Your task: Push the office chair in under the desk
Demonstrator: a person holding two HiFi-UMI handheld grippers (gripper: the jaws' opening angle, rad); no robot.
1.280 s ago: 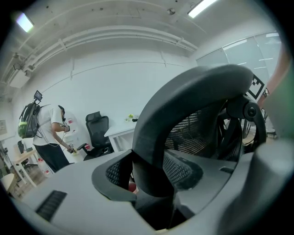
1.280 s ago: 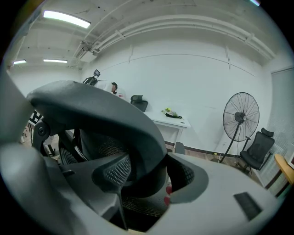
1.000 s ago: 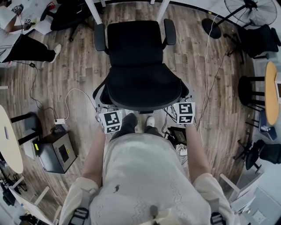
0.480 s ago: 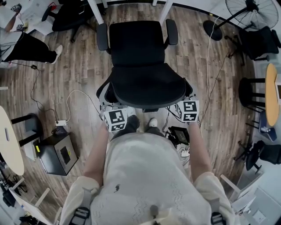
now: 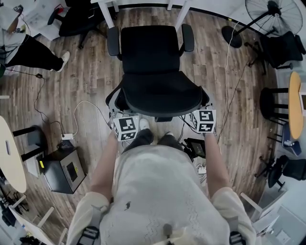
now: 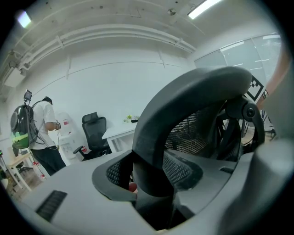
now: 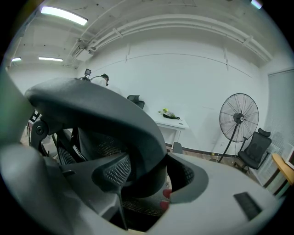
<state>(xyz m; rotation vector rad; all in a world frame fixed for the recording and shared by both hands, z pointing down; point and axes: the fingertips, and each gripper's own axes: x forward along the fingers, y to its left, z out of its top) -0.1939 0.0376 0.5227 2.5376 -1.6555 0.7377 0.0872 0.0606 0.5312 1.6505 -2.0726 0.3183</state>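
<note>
A black office chair (image 5: 153, 67) faces a white desk, whose legs (image 5: 106, 9) show at the top of the head view. Its seat front lies between those legs. My left gripper (image 5: 120, 115) and right gripper (image 5: 202, 109) sit at the two lower corners of the backrest, marker cubes toward me. In the left gripper view the left gripper (image 6: 149, 179) is shut round the curved backrest rim (image 6: 193, 96). The right gripper (image 7: 147, 181) clamps the same rim (image 7: 92, 105) from the other side. The fingertips are hidden under the backrest in the head view.
White cables (image 5: 86, 103) and a black box (image 5: 62, 170) lie on the wood floor at left. A second black chair (image 5: 76, 19) and a person (image 5: 33, 50) are at upper left. A standing fan (image 5: 275, 12), stools and a round table (image 5: 295, 100) stand at right.
The chair, both grippers and I have moved forward toward the desk; the floor items have slid down the frame. Both grips on the backrest are unchanged.
</note>
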